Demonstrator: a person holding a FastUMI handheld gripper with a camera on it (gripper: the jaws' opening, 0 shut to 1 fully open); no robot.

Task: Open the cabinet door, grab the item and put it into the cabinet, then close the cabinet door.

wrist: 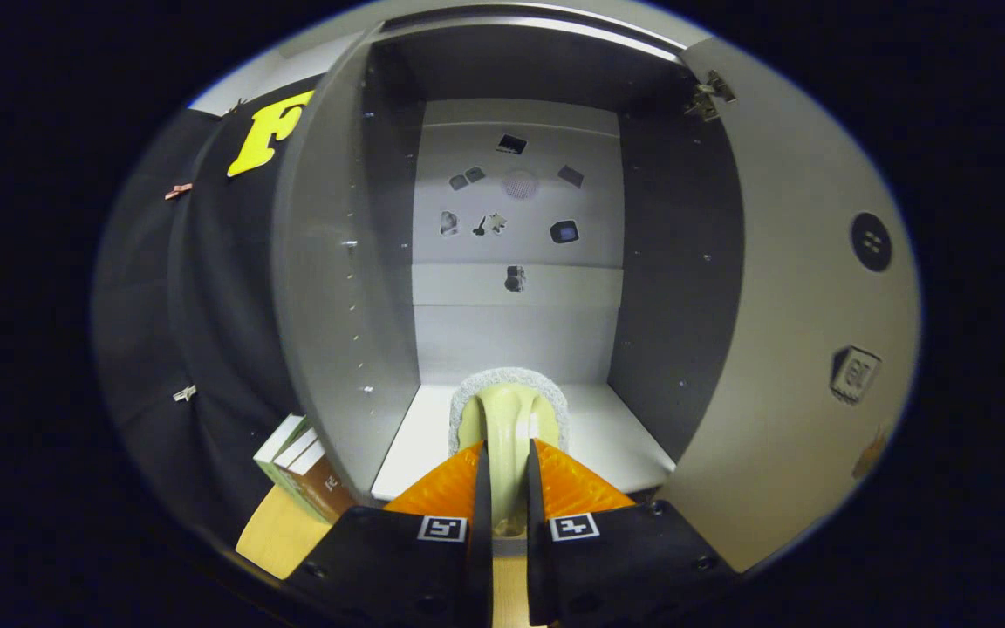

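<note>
Left of the cabinet, a short stack of books [297, 467] lies on a pale wooden surface [271, 532], close against the cabinet's outer side. The top book has a light green and white cover; the one beneath is brown. Behind them hangs the black booth cloth [180, 296], with a small reddish clip [178, 190] pinned high up and a small pale clip [185, 394] lower down.

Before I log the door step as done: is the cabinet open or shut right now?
Open. The cabinet door is swung aside past its hinge, baring the white shelf; the gripper is shut on a pale brush.
</note>
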